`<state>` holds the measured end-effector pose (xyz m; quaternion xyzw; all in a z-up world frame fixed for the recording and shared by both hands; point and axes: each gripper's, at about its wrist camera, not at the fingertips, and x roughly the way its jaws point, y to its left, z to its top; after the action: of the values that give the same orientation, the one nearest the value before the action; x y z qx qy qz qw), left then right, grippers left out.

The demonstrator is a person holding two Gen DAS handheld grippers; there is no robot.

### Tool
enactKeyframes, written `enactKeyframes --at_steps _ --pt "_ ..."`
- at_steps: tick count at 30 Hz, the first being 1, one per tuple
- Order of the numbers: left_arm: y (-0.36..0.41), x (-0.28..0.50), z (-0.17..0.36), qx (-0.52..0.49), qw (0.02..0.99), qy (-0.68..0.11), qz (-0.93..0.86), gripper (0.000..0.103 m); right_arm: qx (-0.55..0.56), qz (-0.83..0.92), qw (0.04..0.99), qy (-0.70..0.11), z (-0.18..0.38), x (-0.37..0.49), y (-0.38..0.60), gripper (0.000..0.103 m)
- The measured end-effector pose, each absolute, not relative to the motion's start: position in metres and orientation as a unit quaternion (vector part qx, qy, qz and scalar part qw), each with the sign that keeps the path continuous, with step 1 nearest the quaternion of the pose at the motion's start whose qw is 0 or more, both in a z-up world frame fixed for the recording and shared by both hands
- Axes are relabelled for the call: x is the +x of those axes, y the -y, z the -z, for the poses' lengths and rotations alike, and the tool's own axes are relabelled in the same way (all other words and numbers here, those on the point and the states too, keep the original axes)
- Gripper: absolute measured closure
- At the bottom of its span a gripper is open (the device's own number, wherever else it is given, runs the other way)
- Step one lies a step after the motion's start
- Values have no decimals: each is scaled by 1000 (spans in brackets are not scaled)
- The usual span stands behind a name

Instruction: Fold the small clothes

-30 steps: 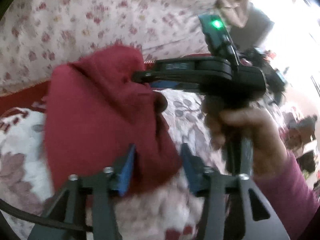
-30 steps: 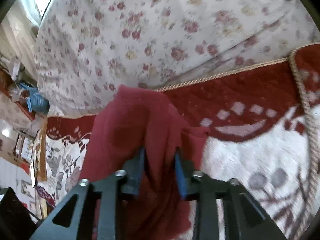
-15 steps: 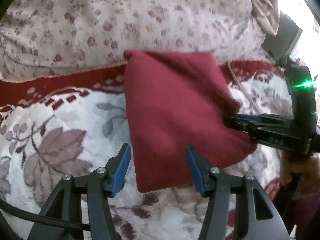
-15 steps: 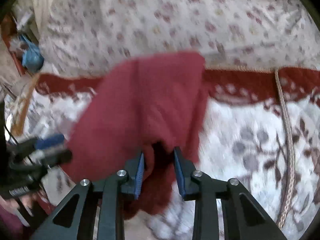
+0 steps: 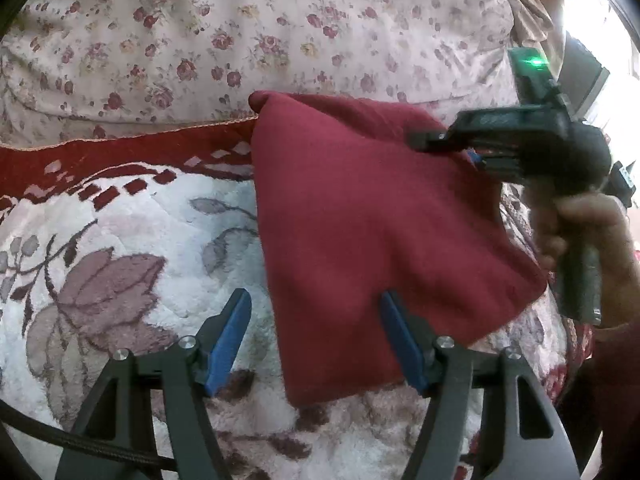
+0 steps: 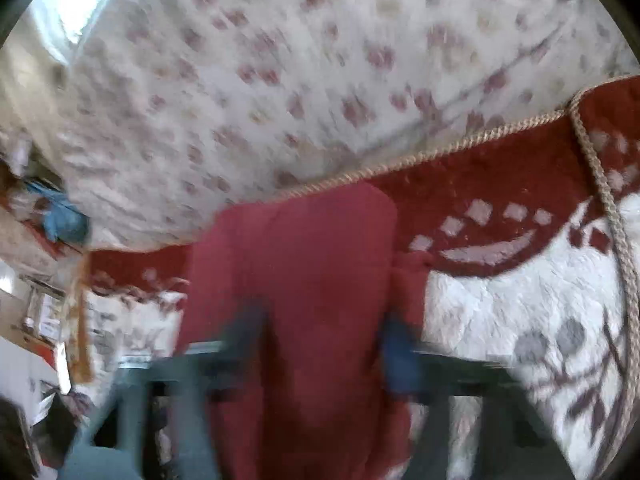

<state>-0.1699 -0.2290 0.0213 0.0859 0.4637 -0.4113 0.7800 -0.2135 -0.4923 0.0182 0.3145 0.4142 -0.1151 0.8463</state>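
Observation:
A dark red folded cloth [image 5: 360, 220] lies on the patterned blanket [image 5: 120, 260]. My left gripper [image 5: 316, 340] is open, its blue pads on either side of the cloth's near edge without closing on it. My right gripper [image 5: 472, 156] comes in from the right at the cloth's right edge. In the blurred right wrist view the cloth [image 6: 304, 280] lies between the spread jaws of the right gripper [image 6: 324, 340], which looks open.
A floral sheet or cushion [image 5: 240, 40] rises behind the blanket. The blanket has a dark red border with a cord trim [image 6: 440, 152]. A person's hand [image 5: 580, 232] holds the right gripper's handle. Room clutter shows at the left edge [image 6: 48, 220].
The right gripper has opened and let go of the cloth, and it moved up along the cloth's right edge. The cloth now lies flat on the blanket. The left gripper stays open.

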Motion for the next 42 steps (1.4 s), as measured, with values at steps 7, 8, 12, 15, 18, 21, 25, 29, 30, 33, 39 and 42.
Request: enactKeyframes --at_steps 7,8,12,15,18,21,25,29,30,33,39,42 --pt "231 -162 -12 75 775 -480 405 26 261 156 866 -397 -2 -218 493 79" --pt "231 -163 -12 76 777 -478 403 26 267 156 866 -393 -5 -221 496 76" --pt "230 -167 -16 87 785 -469 395 26 221 170 879 -387 -37 -238 477 70" --pt "231 -168 -17 89 788 -468 390 26 186 140 900 -368 -64 -256 448 70" --pt "231 -170 -19 93 791 -465 387 26 164 112 911 -361 -72 -273 422 70" --pt "230 -172 -19 94 794 -463 383 26 135 118 905 -385 -51 -273 409 70" --pt "230 -176 -21 101 798 -458 380 26 115 160 888 -415 -21 -277 415 70" --pt "230 -179 -23 110 803 -449 376 26 127 162 887 -413 -33 -285 414 70" --pt "230 -179 -24 110 804 -449 374 26 131 160 889 -409 -37 -288 413 69" --pt "230 -179 -24 109 805 -449 373 26 146 149 896 -393 -49 -300 405 59" --pt "230 -180 -23 110 804 -449 374 25 113 145 892 -414 -27 -301 387 59" --pt "231 -180 -22 113 806 -448 371 22 148 148 885 -415 -5 -305 394 59"
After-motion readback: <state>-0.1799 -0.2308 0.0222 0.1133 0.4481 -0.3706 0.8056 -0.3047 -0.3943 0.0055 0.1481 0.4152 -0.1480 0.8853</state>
